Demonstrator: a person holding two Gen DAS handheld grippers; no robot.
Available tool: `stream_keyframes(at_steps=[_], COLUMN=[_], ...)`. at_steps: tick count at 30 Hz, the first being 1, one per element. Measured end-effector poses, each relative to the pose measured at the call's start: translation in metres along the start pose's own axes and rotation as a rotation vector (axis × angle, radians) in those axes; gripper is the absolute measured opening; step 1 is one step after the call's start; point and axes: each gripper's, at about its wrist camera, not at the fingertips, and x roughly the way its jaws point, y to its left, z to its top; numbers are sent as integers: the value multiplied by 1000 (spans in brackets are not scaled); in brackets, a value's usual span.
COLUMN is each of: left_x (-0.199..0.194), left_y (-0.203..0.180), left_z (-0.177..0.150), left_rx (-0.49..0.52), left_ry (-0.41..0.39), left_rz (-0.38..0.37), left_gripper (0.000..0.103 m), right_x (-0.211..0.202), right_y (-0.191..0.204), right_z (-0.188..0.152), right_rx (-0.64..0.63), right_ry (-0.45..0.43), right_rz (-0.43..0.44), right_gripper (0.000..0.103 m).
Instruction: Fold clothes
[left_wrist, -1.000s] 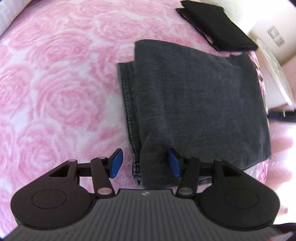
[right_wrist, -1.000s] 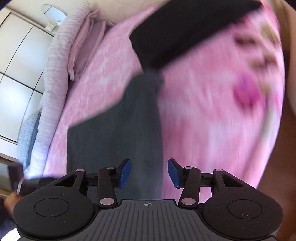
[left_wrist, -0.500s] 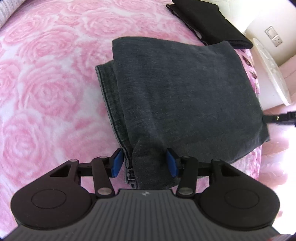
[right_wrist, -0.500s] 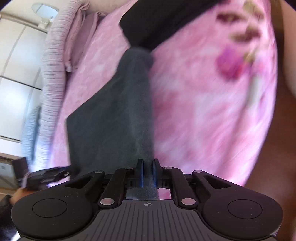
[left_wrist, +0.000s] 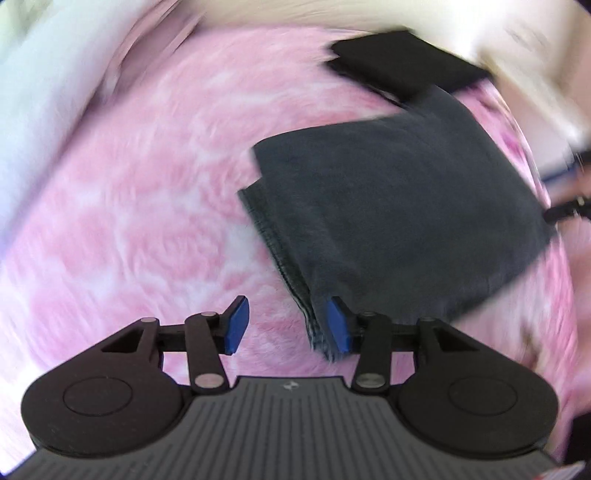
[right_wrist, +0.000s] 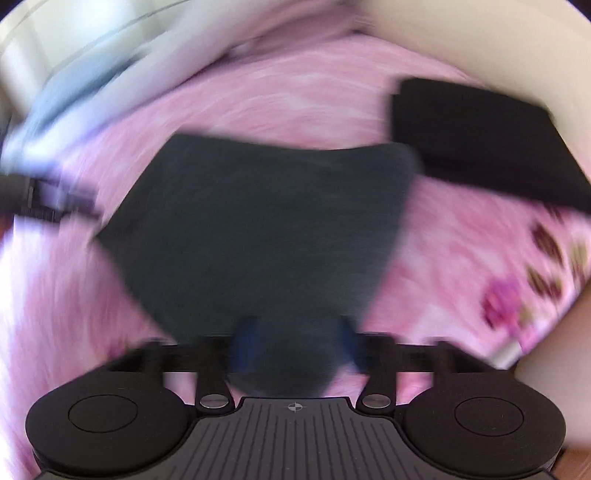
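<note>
A dark grey folded garment (left_wrist: 399, 206) lies on the pink rose bedspread (left_wrist: 129, 221). My left gripper (left_wrist: 287, 326) is open at its near left corner; the hem just reaches the inside of the right pad, and mostly bedspread shows between the pads. In the blurred right wrist view the same garment (right_wrist: 266, 221) fills the middle. My right gripper (right_wrist: 297, 347) is opening, with the garment's near corner between its spread pads. A folded black garment (left_wrist: 399, 70) (right_wrist: 480, 147) lies just beyond it.
Pale bedding (left_wrist: 44, 129) is bunched along the bed's far left. The bed's edge, with a flowered border (right_wrist: 517, 295), runs close on the right. Each gripper shows at the edge of the other's view: the right one (left_wrist: 565, 210), the left one (right_wrist: 44, 199).
The right gripper closed on the grey garment's edge, then spread its jaws again, and its view rolled. The left gripper shifted left, so the corner it straddled now sits by its right pad.
</note>
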Motion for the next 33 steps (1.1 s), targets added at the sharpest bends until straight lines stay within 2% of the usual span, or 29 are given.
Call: stream_keyframes(at_steps=[4,8,10,11,12,13,14,17,18,19,21,23,28,32,33], left_x=[-10,0,4,6,7,7,9,22,27,33,41,48,63,59,55], left_y=[-48,-82,-92,-96,-100,-104,-107,-110,-109,-108,-105,-102,-100,-101,-100], left_z=[-19,-29,-29,-28,-28,-27,-26,-26,-25,-25,-27,-33,-48,-49,-50], left_rx=[276,372,368,377,402,426,463,613,639,666,701,722,738,707,692], left_ry=[-22,-45,-59,-68,-81,-94,-104,-113,-105,-97,-99,-118,-137,-148,-155], left_rz=[38,107,149,170,190,210,231,289,295,301,311,327,355,365,364], left_gripper=[45,45,45,45,45,45,45,44,39,30,29,28,15,15,18], right_x=[17,33,41,45,48,49,49,50,50,46,43,51,70,60,55], right_y=[45,76,83,86,89,87,86,82,80,81,81,90,108,106,109], right_z=[-17,-23,-17,-14,-11,-7,-3,9,13,14,12,5,-17,-21,-25], right_rx=[-198,-348,-388,-408,-423,-417,-411,-393,-389,-393,-387,-431,-570,-601,-613], right_ry=[-8,-23,-30,-33,-36,-39,-42,-51,-56,-68,-73,-64,-80,-108,-118], right_rz=[-28,-54,-60,-63,-66,-67,-68,-71,-73,-82,-84,-82,-83,-101,-124], right_gripper=[68,67,56,33,21,19,13,5,5,5,5,5,6,6,13])
